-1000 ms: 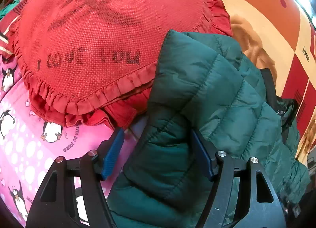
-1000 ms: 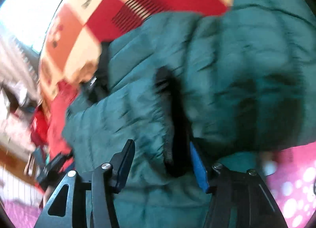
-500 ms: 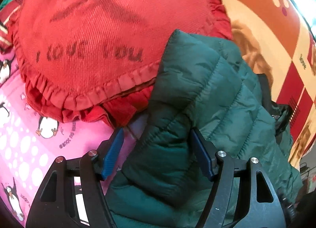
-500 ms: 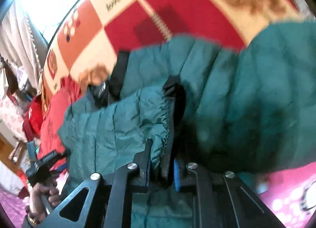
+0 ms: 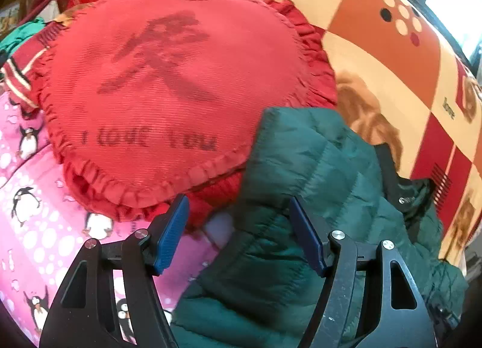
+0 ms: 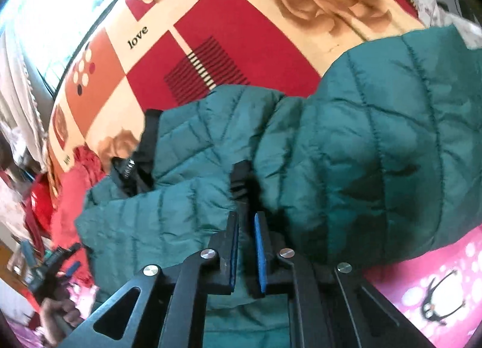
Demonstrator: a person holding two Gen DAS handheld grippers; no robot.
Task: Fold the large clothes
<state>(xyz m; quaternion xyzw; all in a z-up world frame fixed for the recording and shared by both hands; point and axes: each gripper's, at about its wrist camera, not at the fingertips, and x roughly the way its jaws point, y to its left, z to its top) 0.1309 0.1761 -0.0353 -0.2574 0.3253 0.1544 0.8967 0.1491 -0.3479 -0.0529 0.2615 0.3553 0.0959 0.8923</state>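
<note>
On the bed, the right gripper [image 6: 247, 245], open a second ago, now pinches 1 green jacket's [image 6: 376, 149] edge. Left gripper [image 5: 238, 233] stays wide over the jacket beside 1 red cushion [image 5: 168, 98].

A home bedroom: a bed spread with a rose-and-"love" patchwork blanket [image 5: 376, 56], pink penguin fleece [image 5: 39, 227], a red heart cushion [image 5: 168, 101]; window light [image 6: 45, 17] upper left.
</note>
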